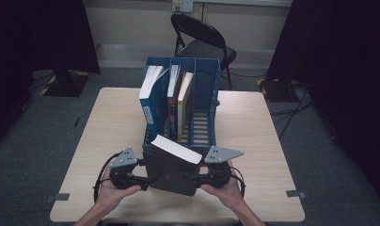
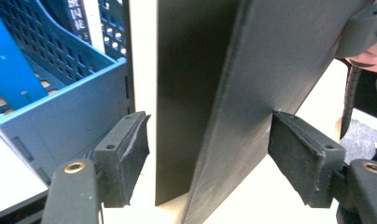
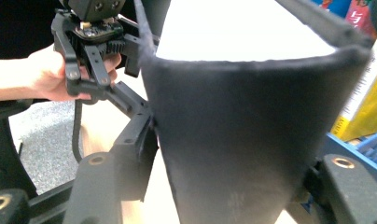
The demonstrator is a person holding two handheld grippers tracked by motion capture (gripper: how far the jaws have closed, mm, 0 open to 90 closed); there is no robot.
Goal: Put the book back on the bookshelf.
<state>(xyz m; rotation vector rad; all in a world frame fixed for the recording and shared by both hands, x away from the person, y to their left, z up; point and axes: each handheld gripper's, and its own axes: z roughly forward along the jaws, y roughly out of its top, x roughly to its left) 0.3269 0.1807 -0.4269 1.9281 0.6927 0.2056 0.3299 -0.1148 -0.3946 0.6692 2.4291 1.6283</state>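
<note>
A blue file rack on the tabletop is loaded with upright books. Just before it, a black book is clamped by the right tool; the left tool is parted around its edge, one pad clear.

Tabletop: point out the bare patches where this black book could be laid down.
Bare wood lies left of the blue file rack and right of it, out to the table edges. The near middle is crowded: black book, left gripper, right gripper.

The high camera looked forward and down over the surface; both tongs cameras sat very near the shared black book.
</note>
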